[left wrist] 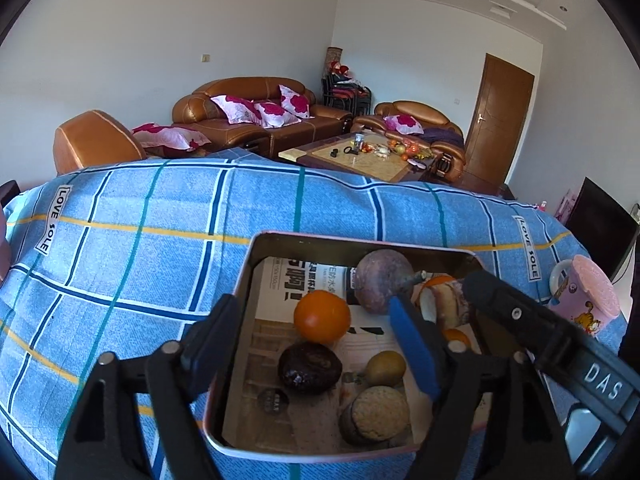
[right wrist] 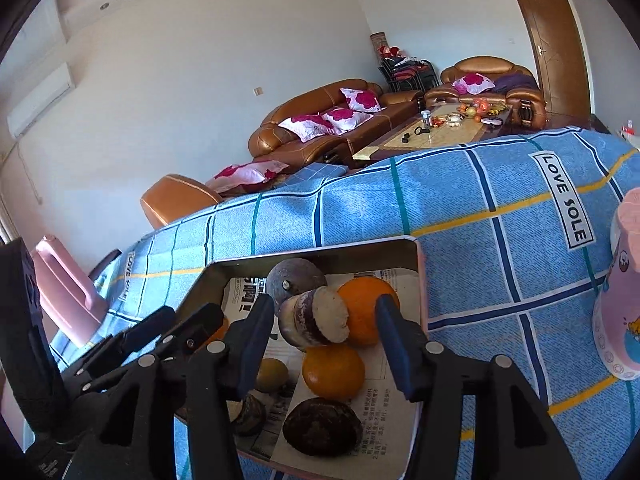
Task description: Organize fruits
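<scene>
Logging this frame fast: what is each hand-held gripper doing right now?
Left hand-held gripper: open, holding nothing, over the tin tray.
Right hand-held gripper: open, around the cut purple yam, not clamped.

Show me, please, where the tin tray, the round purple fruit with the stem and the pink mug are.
tin tray [left wrist: 256,264]: left wrist view, on its far left inner wall.
round purple fruit [left wrist: 380,280]: left wrist view, middle of its skin.
pink mug [left wrist: 588,300]: left wrist view, on its printed side.
</scene>
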{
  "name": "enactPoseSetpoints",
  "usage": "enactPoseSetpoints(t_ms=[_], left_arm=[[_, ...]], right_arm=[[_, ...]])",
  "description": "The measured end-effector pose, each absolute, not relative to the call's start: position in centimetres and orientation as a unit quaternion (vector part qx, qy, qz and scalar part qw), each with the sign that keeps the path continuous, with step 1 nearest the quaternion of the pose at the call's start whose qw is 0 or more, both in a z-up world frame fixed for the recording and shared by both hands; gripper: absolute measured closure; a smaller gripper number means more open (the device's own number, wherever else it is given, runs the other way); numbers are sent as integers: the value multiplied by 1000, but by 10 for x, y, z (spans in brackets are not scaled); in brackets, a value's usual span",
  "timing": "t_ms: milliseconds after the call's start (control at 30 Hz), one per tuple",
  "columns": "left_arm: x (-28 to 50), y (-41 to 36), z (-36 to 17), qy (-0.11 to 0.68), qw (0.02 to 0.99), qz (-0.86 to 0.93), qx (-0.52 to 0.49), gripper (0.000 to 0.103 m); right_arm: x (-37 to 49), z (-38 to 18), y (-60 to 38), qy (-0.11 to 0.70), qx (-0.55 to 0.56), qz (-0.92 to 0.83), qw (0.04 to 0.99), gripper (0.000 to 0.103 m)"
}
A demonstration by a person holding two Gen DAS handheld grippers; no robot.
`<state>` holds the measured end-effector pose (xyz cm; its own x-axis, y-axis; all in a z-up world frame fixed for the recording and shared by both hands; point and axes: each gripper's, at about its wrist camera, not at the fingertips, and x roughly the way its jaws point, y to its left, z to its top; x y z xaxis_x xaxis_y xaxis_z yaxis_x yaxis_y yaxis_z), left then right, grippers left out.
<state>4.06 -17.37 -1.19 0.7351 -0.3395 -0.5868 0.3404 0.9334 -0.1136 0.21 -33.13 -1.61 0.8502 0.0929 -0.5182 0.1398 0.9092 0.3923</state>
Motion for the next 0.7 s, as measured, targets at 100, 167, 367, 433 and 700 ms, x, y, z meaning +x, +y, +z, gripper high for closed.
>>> enactPoseSetpoints(t_ms=[100, 167, 367, 433, 700], left_arm=[[20, -180, -2, 253, 953, -162, 43, 0], [11, -187, 1, 234, 956, -162, 73, 0], [3, -185, 1, 217, 962, -135, 95, 0], [0, -177, 2, 209, 966, -125, 85, 0], [-17, -156, 9, 169, 978, -103, 72, 0]], right_arm=[[-7, -14, -336, 245, 239, -18, 939, 28], [-9, -13, -335, 242, 234, -31, 941, 28], [-26, -4, -334, 212, 207, -80, 952, 28], [-37, 2, -331, 189, 185, -113, 958, 28], [-77, 21, -302, 82, 62, -201, 974, 14]])
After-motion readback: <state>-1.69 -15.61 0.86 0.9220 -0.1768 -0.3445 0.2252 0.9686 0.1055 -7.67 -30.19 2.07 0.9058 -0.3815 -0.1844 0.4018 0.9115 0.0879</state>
